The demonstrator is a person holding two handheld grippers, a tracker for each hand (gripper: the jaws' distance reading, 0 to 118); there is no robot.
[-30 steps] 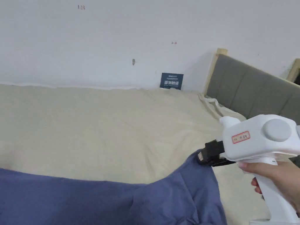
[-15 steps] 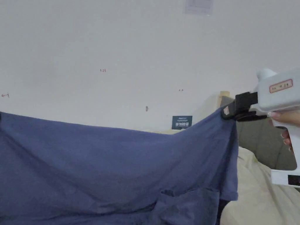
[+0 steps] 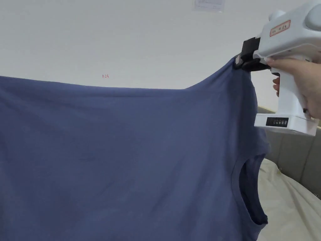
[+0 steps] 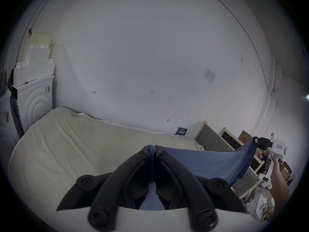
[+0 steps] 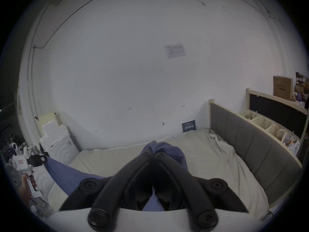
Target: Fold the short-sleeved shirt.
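Blue shirt (image 3: pixel 125 157) hangs above the bed (image 4: pixel 66 143), top edge clamped by left tongs (image 4: pixel 154 149) and right tongs (image 3: pixel 239 61).

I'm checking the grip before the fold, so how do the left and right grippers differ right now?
The right gripper pinches the shirt near the neck opening's side; the left gripper clamps the opposite end of the upper edge. Both have jaws closed on blue cloth, holding it spread above the bed.
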